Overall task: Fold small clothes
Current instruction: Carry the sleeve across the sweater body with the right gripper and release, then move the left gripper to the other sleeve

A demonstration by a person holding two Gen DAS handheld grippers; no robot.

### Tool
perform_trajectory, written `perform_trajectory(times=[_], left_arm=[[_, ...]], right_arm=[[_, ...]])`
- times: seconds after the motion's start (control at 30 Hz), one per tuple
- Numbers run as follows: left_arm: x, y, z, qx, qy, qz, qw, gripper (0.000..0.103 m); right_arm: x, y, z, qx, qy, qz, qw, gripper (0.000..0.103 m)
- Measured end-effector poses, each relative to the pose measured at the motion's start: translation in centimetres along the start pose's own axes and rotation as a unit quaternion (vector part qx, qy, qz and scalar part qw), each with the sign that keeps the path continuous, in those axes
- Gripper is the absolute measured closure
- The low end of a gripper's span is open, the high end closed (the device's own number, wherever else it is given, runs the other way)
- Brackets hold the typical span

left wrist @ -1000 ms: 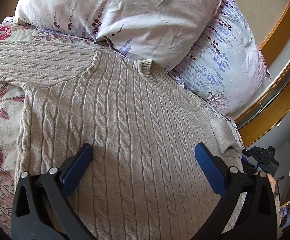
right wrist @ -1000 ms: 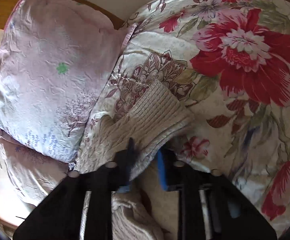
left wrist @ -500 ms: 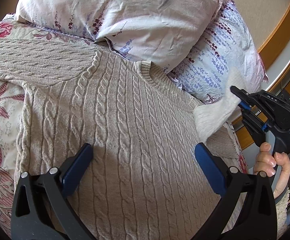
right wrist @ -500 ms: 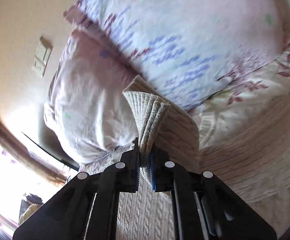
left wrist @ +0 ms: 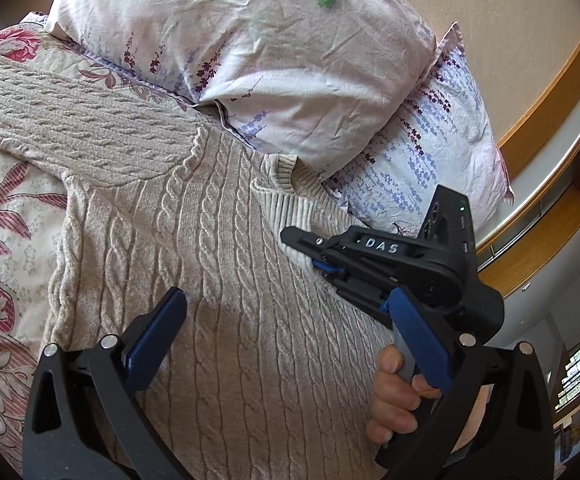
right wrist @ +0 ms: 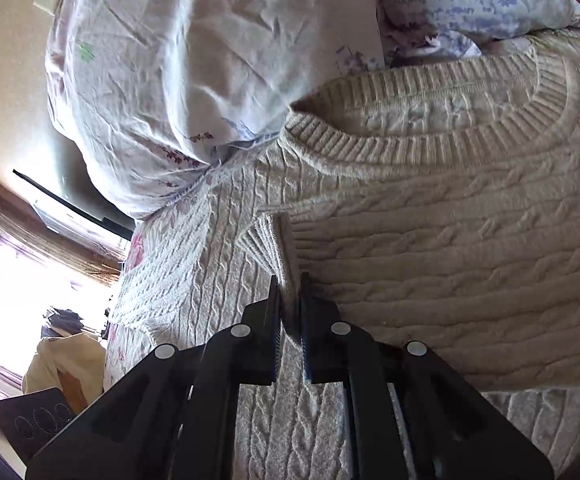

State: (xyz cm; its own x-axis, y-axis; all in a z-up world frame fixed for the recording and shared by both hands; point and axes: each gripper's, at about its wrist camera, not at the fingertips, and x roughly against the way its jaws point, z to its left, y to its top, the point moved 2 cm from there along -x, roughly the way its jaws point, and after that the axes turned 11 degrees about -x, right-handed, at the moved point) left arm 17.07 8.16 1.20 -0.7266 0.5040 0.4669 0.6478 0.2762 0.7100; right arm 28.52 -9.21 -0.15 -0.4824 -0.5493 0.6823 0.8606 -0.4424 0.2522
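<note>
A beige cable-knit sweater (left wrist: 210, 240) lies flat on a floral bedspread (left wrist: 6, 220), its neckline (right wrist: 429, 148) toward the pillows. My right gripper (left wrist: 301, 250) (right wrist: 288, 280) reaches over the chest just below the collar. It pinches the ribbed cuff of one sleeve (left wrist: 286, 208) (right wrist: 266, 240); its jaws are opening slightly with the cuff still between the pads. That sleeve is folded across the body. The other sleeve (left wrist: 70, 128) lies stretched out to the left. My left gripper (left wrist: 286, 298) hovers open above the sweater's middle, holding nothing.
Two crumpled floral pillows (left wrist: 250, 40) (left wrist: 429, 152) lean against the wall behind the collar. A hand (left wrist: 393, 396) grips the right gripper's handle at lower right. A wooden ledge (left wrist: 549, 208) runs along the right; a bright window (right wrist: 10, 280) shows left in the right wrist view.
My right gripper swept from the bed's right edge across to the sweater's chest, carrying the sleeve cuff and rolling over as it went. The left gripper stayed in place, open.
</note>
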Motion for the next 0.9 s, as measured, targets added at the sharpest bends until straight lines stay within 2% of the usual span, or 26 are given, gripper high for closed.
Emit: perform_trajectory(times=[0.03, 0.07, 0.1, 0.13, 0.17, 0.2, 0.27, 0.37, 0.43, 0.53, 0.6, 0.73, 0.8, 0.9], left_arm=[[0.2, 0.1, 0.0, 0.002, -0.001, -0.006, 1.0, 0.002], [0.5, 0.2, 0.0, 0.003, -0.002, -0.014, 0.9999, 0.002], [0.9, 0.3, 0.0, 0.002, 0.001, -0.024, 0.9997, 0.002], [1.5, 0.4, -0.2, -0.002, 0.005, -0.037, 0.9993, 0.002], [2.2, 0.5, -0.3, -0.009, 0.007, -0.05, 0.9987, 0.002], [3.0, 0.7, -0.3, -0.015, 0.014, -0.061, 0.9979, 0.002], [4.7, 1.2, 0.2, -0.025, 0.046, -0.069, 0.9962, 0.002], [7.5, 2.5, 2.8, -0.032, 0.078, -0.074, 0.9937, 0.002], [9.2, 3.4, 5.2, -0.029, 0.108, -0.077, 0.9908, 0.002], [10.7, 4.7, 9.9, 0.019, 0.174, -0.056, 0.9829, 0.002], [11.3, 5.0, 13.2, 0.072, 0.18, -0.045, 0.98, 0.002], [12.0, 5.0, 17.7, 0.166, 0.189, -0.054, 0.9664, 0.007], [11.6, 5.1, 19.0, 0.182, 0.198, -0.038, 0.9625, 0.014], [11.3, 5.7, 19.7, 0.185, 0.209, -0.04, 0.9594, 0.019]], right_arm=[[0.1, -0.1, 0.1, 0.002, 0.001, -0.003, 1.0, 0.09], [0.1, -0.1, 0.3, 0.003, 0.002, 0.0, 1.0, 0.081], [0.2, -0.3, 0.5, 0.001, 0.014, 0.006, 1.0, 0.063], [0.2, -0.5, 0.9, -0.001, 0.033, 0.015, 0.999, 0.052], [0.0, -0.7, 1.8, 0.002, 0.049, 0.027, 0.998, 0.033], [0.2, -1.0, 2.3, 0.009, 0.059, 0.042, 0.997, 0.022], [0.7, -2.0, 2.9, 0.025, 0.062, 0.065, 0.996, 0.019], [2.9, -2.9, 2.5, 0.009, 0.103, 0.096, 0.99, 0.016], [5.5, -2.9, 1.3, 0.009, 0.114, 0.079, 0.99, 0.015], [10.7, -2.2, -1.3, 0.011, 0.109, 0.019, 0.994, 0.012], [14.0, -1.4, -3.4, 0.005, 0.108, -0.022, 0.994, 0.011], [19.4, 0.4, -8.5, -0.024, 0.085, -0.117, 0.989, 0.01], [22.1, 1.2, -11.3, -0.037, 0.057, -0.169, 0.983, 0.01], [24.8, 1.7, -15.0, -0.05, 0.019, -0.243, 0.968, 0.01]])
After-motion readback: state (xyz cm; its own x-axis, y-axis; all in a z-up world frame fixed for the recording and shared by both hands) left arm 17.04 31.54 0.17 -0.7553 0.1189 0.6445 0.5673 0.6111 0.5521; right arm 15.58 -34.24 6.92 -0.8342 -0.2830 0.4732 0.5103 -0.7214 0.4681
